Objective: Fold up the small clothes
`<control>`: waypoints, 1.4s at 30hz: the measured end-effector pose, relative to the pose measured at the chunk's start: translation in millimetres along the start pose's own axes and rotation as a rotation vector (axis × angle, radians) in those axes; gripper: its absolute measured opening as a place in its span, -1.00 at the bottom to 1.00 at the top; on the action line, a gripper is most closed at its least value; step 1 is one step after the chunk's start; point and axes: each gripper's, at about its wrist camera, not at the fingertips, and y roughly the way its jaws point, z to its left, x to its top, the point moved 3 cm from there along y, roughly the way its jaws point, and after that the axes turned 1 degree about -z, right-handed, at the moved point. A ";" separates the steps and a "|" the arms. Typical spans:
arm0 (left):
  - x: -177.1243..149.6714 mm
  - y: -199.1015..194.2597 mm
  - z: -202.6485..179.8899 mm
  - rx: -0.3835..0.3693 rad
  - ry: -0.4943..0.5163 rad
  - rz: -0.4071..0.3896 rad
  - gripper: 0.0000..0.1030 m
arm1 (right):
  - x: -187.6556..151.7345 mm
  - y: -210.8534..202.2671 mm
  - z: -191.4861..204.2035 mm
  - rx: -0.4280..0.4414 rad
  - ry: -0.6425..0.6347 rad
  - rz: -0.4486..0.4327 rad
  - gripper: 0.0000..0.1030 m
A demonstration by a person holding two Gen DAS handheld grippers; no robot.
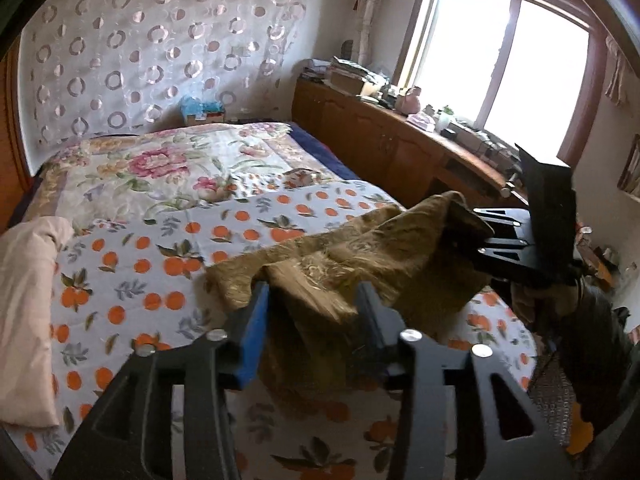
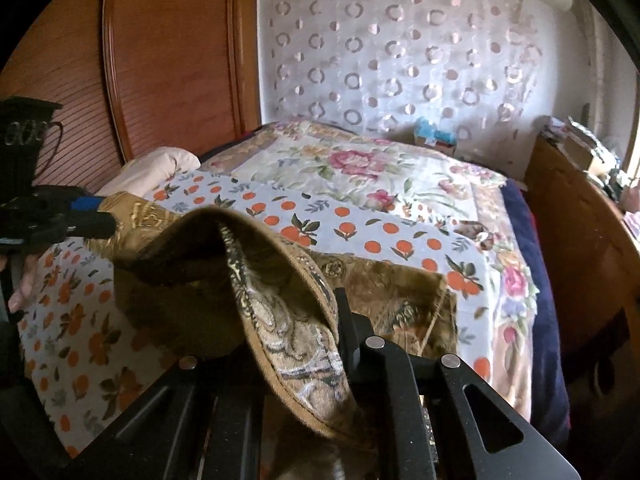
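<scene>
A small olive-gold patterned garment [image 1: 340, 256] lies partly lifted over the orange-print bedsheet [image 1: 132, 264]. My left gripper [image 1: 316, 300] has the garment's near edge between its blue-padded fingers [image 1: 256, 320], which stand apart around the bunched cloth. My right gripper [image 1: 476, 240] holds the garment's far right corner raised. In the right wrist view the garment's hem [image 2: 288, 312] loops up and drapes over my right gripper [image 2: 304, 320], hiding its left finger. My left gripper [image 2: 96, 214] shows at the far left, clamped on the cloth's other corner.
A floral quilt [image 1: 168, 164] covers the bed's far half. A cream pillow [image 1: 24, 280] lies at the left edge. A wooden cabinet [image 1: 384, 140] with clutter runs along the right under the window. A wooden headboard [image 2: 168, 60] stands behind the bed.
</scene>
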 end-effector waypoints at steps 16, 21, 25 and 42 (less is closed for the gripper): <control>-7.1 64.9 53.3 0.059 -0.064 0.134 0.19 | 50.9 55.2 -31.3 -0.016 0.025 0.063 -0.04; -6.1 74.9 53.4 0.057 -0.057 0.149 0.19 | 55.5 21.8 -35.1 -0.074 0.048 0.008 0.13; -6.1 80.0 54.6 0.058 -0.055 0.159 0.19 | 44.0 -4.0 -33.8 -0.133 0.068 -0.007 0.19; -7.4 85.2 63.5 0.083 -0.076 0.171 0.19 | -1.0 -8.9 -31.6 -0.173 0.156 0.115 0.19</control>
